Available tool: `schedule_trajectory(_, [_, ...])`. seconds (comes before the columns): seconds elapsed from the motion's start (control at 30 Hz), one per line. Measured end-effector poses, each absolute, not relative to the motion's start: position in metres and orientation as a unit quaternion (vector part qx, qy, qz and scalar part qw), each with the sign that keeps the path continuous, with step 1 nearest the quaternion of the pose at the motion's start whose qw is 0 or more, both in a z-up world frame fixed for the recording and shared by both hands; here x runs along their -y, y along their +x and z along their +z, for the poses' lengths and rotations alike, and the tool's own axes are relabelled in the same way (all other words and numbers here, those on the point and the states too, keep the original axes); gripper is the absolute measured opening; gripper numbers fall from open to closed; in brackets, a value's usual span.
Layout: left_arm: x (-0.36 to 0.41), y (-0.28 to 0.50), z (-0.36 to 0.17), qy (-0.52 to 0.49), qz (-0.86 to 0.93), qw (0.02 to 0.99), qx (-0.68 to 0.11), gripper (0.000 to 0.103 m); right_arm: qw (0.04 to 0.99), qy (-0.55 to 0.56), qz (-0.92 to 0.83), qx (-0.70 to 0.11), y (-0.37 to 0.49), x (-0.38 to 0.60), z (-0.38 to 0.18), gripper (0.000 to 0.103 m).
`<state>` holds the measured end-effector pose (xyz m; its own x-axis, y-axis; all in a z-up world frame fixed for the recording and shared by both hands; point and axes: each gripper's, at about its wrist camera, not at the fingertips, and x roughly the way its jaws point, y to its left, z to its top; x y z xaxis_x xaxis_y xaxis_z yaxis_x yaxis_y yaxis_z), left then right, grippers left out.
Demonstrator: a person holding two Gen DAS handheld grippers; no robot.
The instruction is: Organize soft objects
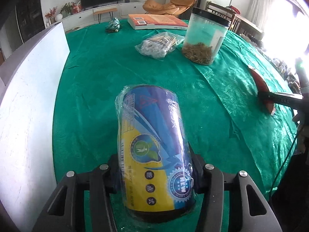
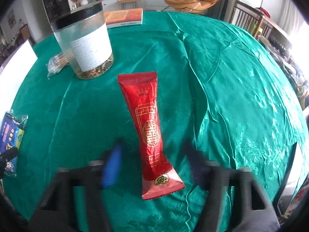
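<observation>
A blue and yellow roll (image 1: pixel 152 135) wrapped in clear film lies lengthwise on the green tablecloth (image 1: pixel 92 81). My left gripper (image 1: pixel 154 158) is shut on its near half, a finger pressed against each side. The roll's end (image 2: pixel 9 133) also shows at the left edge of the right wrist view. A long red packet (image 2: pixel 147 119) with gold print lies between the blurred fingers of my right gripper (image 2: pixel 154 154). In the left wrist view the right gripper (image 1: pixel 270 96) is pinched across the red packet (image 1: pixel 259 79), so it is shut on it.
A clear jar (image 1: pixel 204 38) with a black lid and dried bits inside stands mid-table, beside a bag of cotton swabs (image 1: pixel 160 45). An orange book (image 1: pixel 156 21) and a small blue-white object (image 1: pixel 114 25) lie at the far edge. A white panel (image 1: pixel 29 96) borders the left.
</observation>
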<state>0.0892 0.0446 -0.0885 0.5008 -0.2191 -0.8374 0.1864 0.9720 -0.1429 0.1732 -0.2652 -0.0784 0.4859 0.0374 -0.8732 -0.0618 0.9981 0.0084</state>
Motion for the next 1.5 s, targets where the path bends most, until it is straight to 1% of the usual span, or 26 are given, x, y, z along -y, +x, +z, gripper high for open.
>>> schedule_trajectory(0.13, [-0.060, 0.081, -0.066, -0.109, -0.155, 0.860, -0.474, 0.051, 0.865, 0.045, 0.042, -0.499, 0.159, 0.272, -0.062, 0.014])
schedule_trajectory(0.27, [-0.095, 0.063, -0.023, -0.183, -0.179, 0.860, -0.441, 0.051, 0.874, 0.081, 0.098, -0.470, 0.138, 0.248, -0.018, 0.014])
schedule_trajectory(0.43, [-0.177, 0.027, 0.036, -0.189, -0.116, 0.899, -0.378, 0.051, 0.871, 0.108, 0.219, -0.426, 0.124, 0.166, 0.048, 0.014])
schedule_trajectory(0.57, [-0.264, -0.009, 0.057, -0.177, 0.005, 0.918, -0.354, 0.052, 0.841, 0.122, 0.338, -0.404, 0.116, 0.068, 0.088, 0.014])
schedule_trajectory(0.63, [-0.298, -0.022, 0.053, -0.161, 0.081, 0.915, -0.362, 0.054, 0.821, 0.122, 0.384, -0.405, 0.113, 0.019, 0.093, 0.014])
schedule_trajectory(0.67, [-0.314, -0.027, 0.047, -0.145, 0.134, 0.907, -0.373, 0.061, 0.810, 0.121, 0.402, -0.410, 0.112, -0.004, 0.091, 0.014])
schedule_trajectory(0.7, [-0.326, -0.030, 0.039, -0.129, 0.175, 0.897, -0.385, 0.076, 0.799, 0.118, 0.417, -0.416, 0.110, -0.026, 0.086, 0.019])
schedule_trajectory(0.73, [-0.336, -0.034, 0.032, -0.120, 0.208, 0.888, -0.392, 0.085, 0.789, 0.112, 0.427, -0.427, 0.110, -0.045, 0.079, 0.024])
schedule_trajectory(0.77, [-0.346, -0.040, 0.026, -0.119, 0.237, 0.881, -0.393, 0.090, 0.778, 0.108, 0.433, -0.442, 0.110, -0.058, 0.069, 0.058])
schedule_trajectory(0.8, [-0.349, -0.045, 0.023, -0.123, 0.248, 0.879, -0.388, 0.090, 0.774, 0.109, 0.434, -0.448, 0.108, -0.064, 0.061, 0.081])
schedule_trajectory(0.83, [-0.351, -0.050, 0.022, -0.132, 0.253, 0.880, -0.381, 0.090, 0.783, 0.104, 0.427, -0.441, 0.104, -0.060, 0.055, 0.079])
schedule_trajectory(0.97, [-0.325, -0.047, 0.025, -0.150, 0.212, 0.898, -0.356, 0.090, 0.866, 0.000, 0.304, -0.396, 0.087, -0.018, 0.029, 0.079])
schedule_trajectory(1.1, [-0.256, -0.029, 0.041, -0.146, 0.110, 0.925, -0.332, 0.091, 0.909, -0.042, 0.135, -0.393, 0.089, 0.078, -0.022, 0.079])
schedule_trajectory(1.13, [-0.233, -0.023, 0.043, -0.144, 0.076, 0.930, -0.329, 0.092, 0.909, -0.045, 0.092, -0.403, 0.092, 0.105, -0.038, 0.079])
schedule_trajectory(1.2, [-0.183, -0.008, 0.047, -0.137, 0.006, 0.934, -0.331, 0.100, 0.904, -0.036, 0.026, -0.425, 0.100, 0.155, -0.061, 0.079])
schedule_trajectory(1.23, [-0.155, -0.001, 0.045, -0.129, -0.028, 0.932, -0.336, 0.102, 0.902, -0.028, -0.002, -0.432, 0.103, 0.178, -0.070, 0.079])
schedule_trajectory(1.33, [-0.076, 0.021, 0.033, -0.087, -0.105, 0.921, -0.366, 0.102, 0.893, 0.003, -0.062, -0.445, 0.116, 0.227, -0.083, 0.079])
schedule_trajectory(1.43, [-0.024, 0.048, -0.002, -0.065, -0.134, 0.908, -0.393, 0.102, 0.887, 0.019, -0.077, -0.455, 0.142, 0.242, -0.085, 0.080])
schedule_trajectory(1.47, [-0.016, 0.058, -0.014, -0.067, -0.132, 0.903, -0.404, 0.102, 0.888, 0.021, -0.078, -0.452, 0.150, 0.246, -0.085, 0.086])
schedule_trajectory(1.5, [-0.010, 0.071, -0.026, -0.069, -0.128, 0.897, -0.417, 0.102, 0.891, 0.022, -0.081, -0.447, 0.157, 0.250, -0.086, 0.087])
